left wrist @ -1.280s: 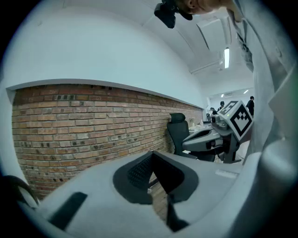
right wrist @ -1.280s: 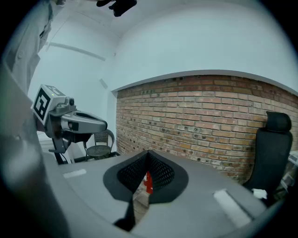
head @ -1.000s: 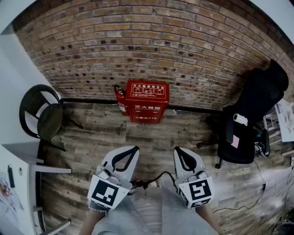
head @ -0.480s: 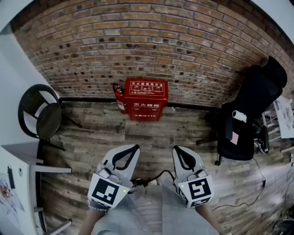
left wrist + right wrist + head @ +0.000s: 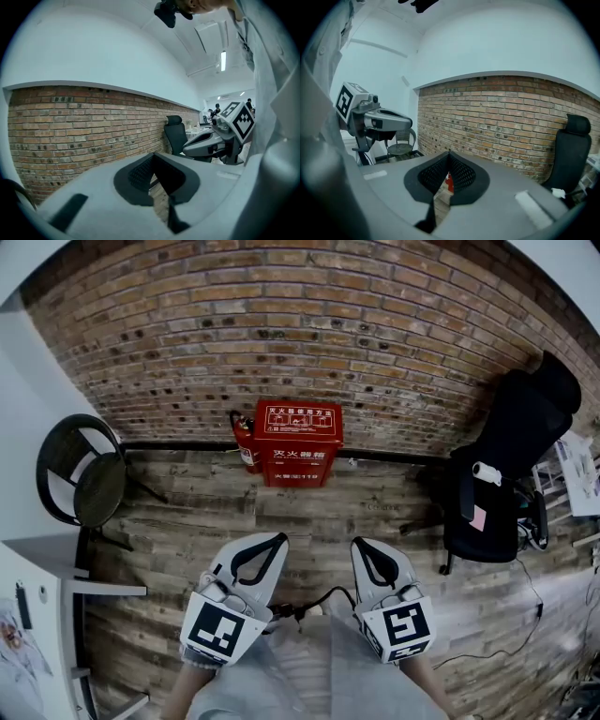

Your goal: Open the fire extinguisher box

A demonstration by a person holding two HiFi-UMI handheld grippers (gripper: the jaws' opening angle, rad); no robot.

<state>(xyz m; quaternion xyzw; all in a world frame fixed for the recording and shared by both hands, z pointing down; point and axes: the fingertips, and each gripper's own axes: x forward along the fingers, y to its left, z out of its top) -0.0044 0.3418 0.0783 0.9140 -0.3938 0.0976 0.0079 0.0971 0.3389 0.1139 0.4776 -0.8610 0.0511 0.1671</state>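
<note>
Red box (image 5: 300,444) against brick wall (image 5: 394,343); extinguisher (image 5: 246,448) touching its side.

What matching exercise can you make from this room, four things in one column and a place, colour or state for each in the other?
Things:
1. fire extinguisher box
2. office chair
3. round chair
4. right tongs

Descriptions:
A. shut, nothing held
B. far left of the head view
C. red, middle of the head view
D. black, high-backed, right of the head view

Pairs: 1-C, 2-D, 3-B, 4-A
</note>
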